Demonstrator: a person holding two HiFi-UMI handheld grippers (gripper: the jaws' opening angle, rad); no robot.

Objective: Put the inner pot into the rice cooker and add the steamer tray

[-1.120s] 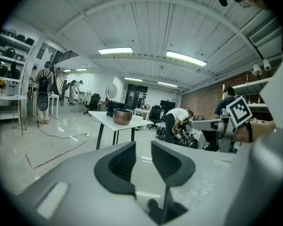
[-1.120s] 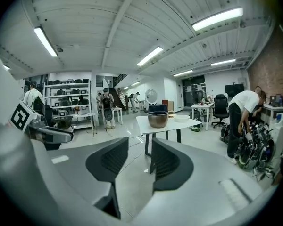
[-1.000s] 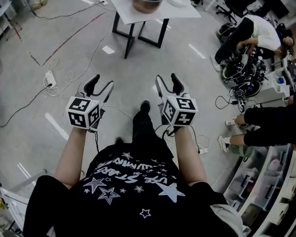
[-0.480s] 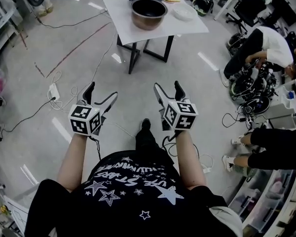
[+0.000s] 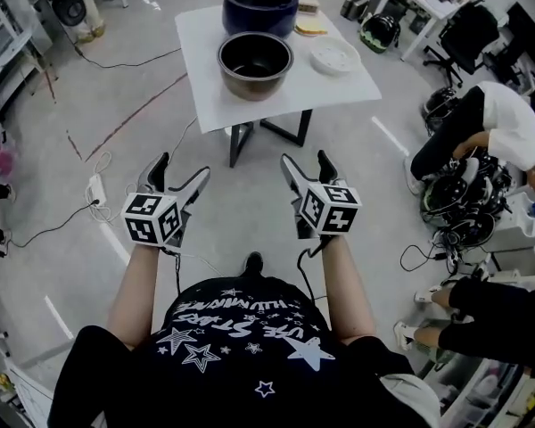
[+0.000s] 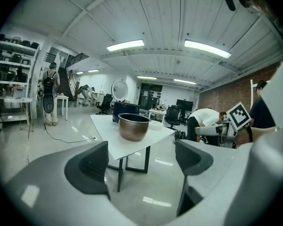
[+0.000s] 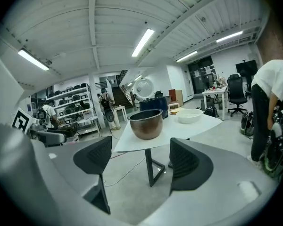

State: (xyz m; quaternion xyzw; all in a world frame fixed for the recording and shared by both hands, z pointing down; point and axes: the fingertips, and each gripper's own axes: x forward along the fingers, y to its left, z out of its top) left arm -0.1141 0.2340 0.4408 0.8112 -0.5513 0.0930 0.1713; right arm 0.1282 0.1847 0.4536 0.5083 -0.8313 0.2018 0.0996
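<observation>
A bronze inner pot point(image 5: 255, 64) stands on a white table point(image 5: 216, 105), with the dark blue rice cooker point(image 5: 260, 7) just behind it. To the pot's right lies the white steamer tray point(image 5: 334, 56). Both gripper views show the same pot point(image 6: 133, 126) point(image 7: 148, 123), the cooker point(image 6: 125, 109) point(image 7: 154, 104) behind it and the tray point(image 7: 188, 115). My left gripper point(image 5: 175, 172) and right gripper point(image 5: 306, 168) are held over the floor, well short of the table. Both are open with nothing between their jaws.
Cables and a power strip point(image 5: 94, 189) lie on the floor at the left. A yellow item point(image 5: 311, 28) sits at the table's back. A person in a white shirt point(image 5: 495, 127) bends over equipment at the right. Shelving point(image 6: 9, 84) lines the left wall.
The table with the pot, cooker and tray has come closer and lower in the head view. Both grippers stayed open in front of me.
</observation>
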